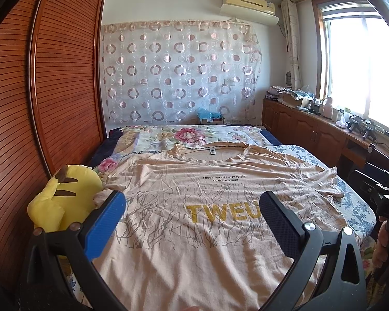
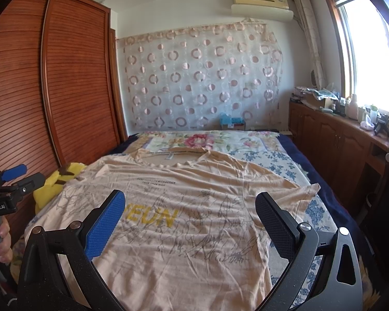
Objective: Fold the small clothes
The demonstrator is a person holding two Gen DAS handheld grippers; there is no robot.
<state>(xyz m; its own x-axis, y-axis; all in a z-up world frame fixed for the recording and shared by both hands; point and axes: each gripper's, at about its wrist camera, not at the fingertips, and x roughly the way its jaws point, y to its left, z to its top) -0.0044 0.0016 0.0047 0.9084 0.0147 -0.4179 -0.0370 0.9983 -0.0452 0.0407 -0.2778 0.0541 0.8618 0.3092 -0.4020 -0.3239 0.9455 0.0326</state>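
A peach T-shirt (image 1: 215, 189) with yellow letters and grey branch print lies spread flat, front up, on the bed, its collar at the far end. The same T-shirt (image 2: 194, 194) fills the right wrist view, one sleeve reaching right. My left gripper (image 1: 192, 207) hovers open above the shirt's chest, nothing between its blue and black fingers. My right gripper (image 2: 189, 207) is open too, over the shirt's middle and right half. The left gripper (image 2: 10, 178) also shows at the left edge of the right wrist view, held in a hand.
A yellow plush toy (image 1: 64, 197) sits at the bed's left edge beside a wooden wardrobe (image 1: 39, 90). The bed has a floral sheet (image 1: 184, 134). A long wooden cabinet (image 2: 345, 140) with clutter on top runs under the window at the right.
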